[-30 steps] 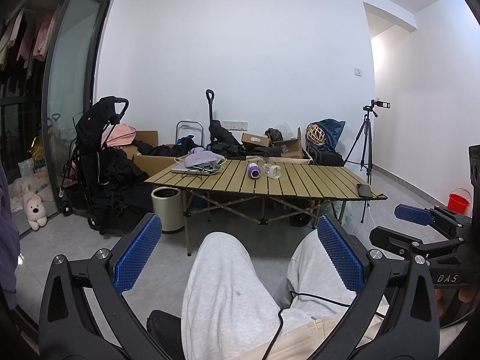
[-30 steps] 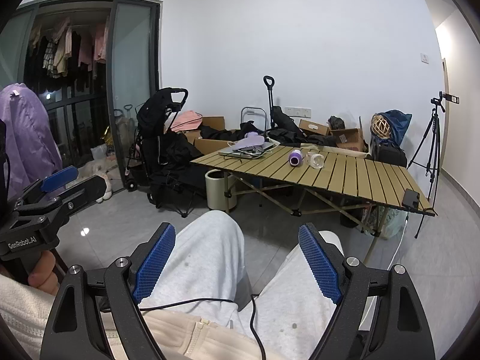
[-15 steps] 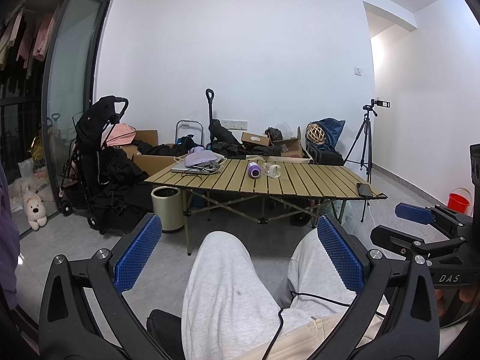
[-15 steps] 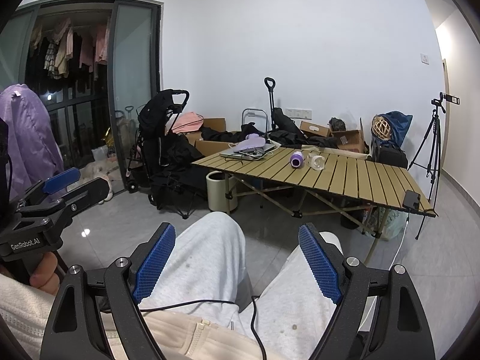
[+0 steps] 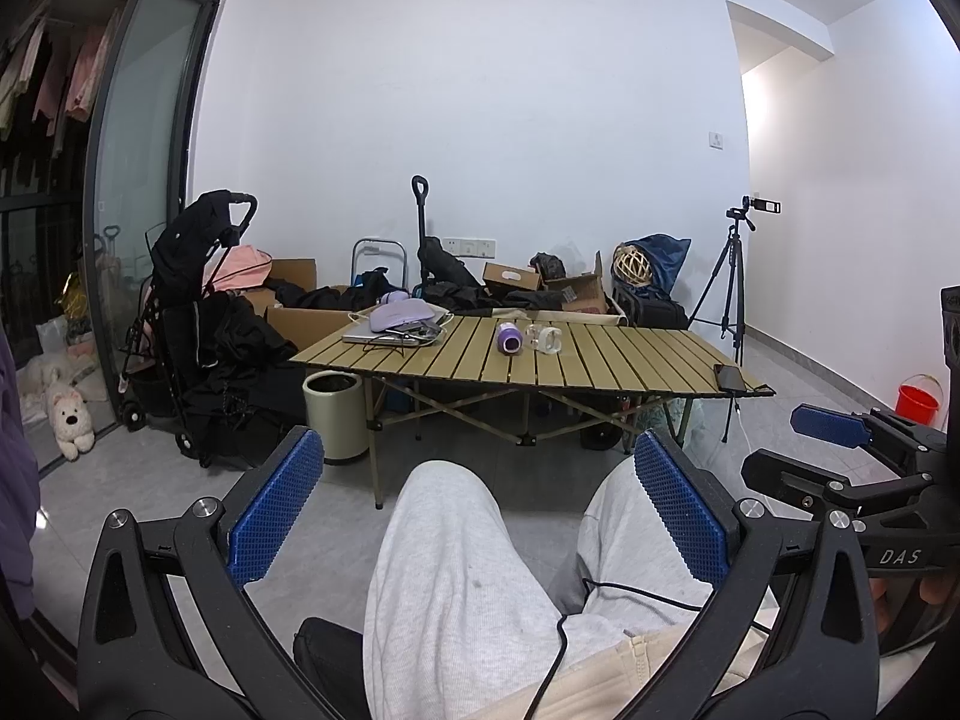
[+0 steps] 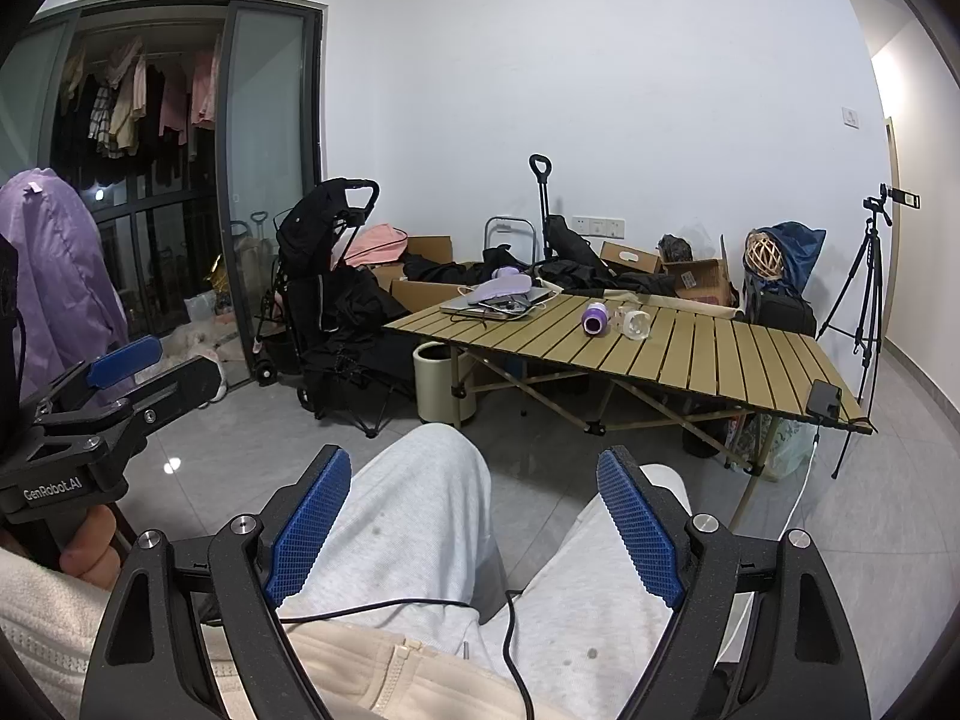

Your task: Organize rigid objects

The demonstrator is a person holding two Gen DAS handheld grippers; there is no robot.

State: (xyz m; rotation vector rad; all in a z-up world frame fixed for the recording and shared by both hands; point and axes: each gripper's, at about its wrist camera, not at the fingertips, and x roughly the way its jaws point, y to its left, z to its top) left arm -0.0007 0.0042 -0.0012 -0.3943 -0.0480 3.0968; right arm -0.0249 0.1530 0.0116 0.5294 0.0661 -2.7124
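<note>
A slatted folding table stands across the room. On it lie a purple bottle on its side and a clear cup beside it. A laptop with a lilac item on top sits at the table's far left. A black phone lies at the right front corner. My left gripper and my right gripper are both open and empty, held above the person's knees, far from the table.
A pale waste bin stands by the table's left leg. A black stroller and boxes are left of the table. A tripod and red bucket are at the right. Grey tiled floor lies between me and the table.
The right wrist view has shifted slightly, with the table drifting a little to the right. The left gripper has held still. Both stay open.
</note>
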